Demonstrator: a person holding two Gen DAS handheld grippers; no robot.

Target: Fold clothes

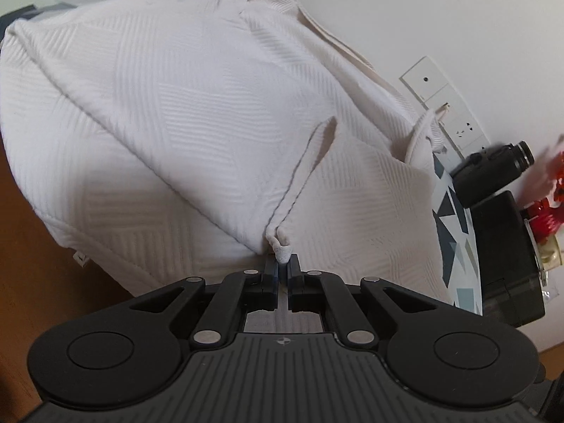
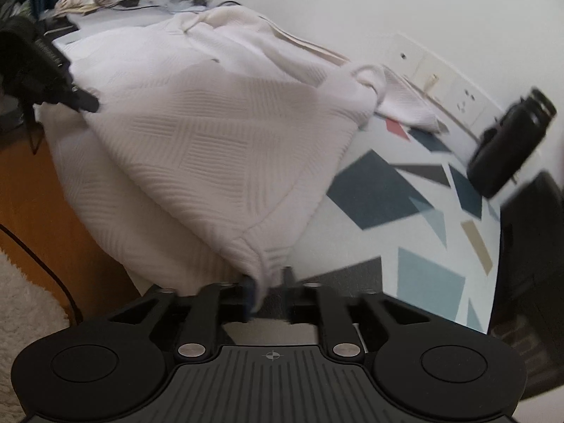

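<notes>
One white garment (image 1: 197, 112) lies on the patterned table (image 2: 405, 211), gripped at two points.

Left gripper (image 1: 282, 268): fingers pinched narrow on a bunched hem corner. Right gripper (image 2: 269, 290): fingers set wider, a fabric corner between them; contact blurred, cannot tell if clamped. Garment's long axis runs from the grippers toward the far wall (image 2: 352, 7). One black bottle (image 2: 507, 144) lies right.

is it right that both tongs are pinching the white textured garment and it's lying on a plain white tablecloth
Not quite. Both the left tongs and the right tongs do have the white textured garment between them, but the tablecloth is not plain: the right wrist view shows a pale cloth printed with dark blue, grey, tan and red geometric shapes.
</notes>
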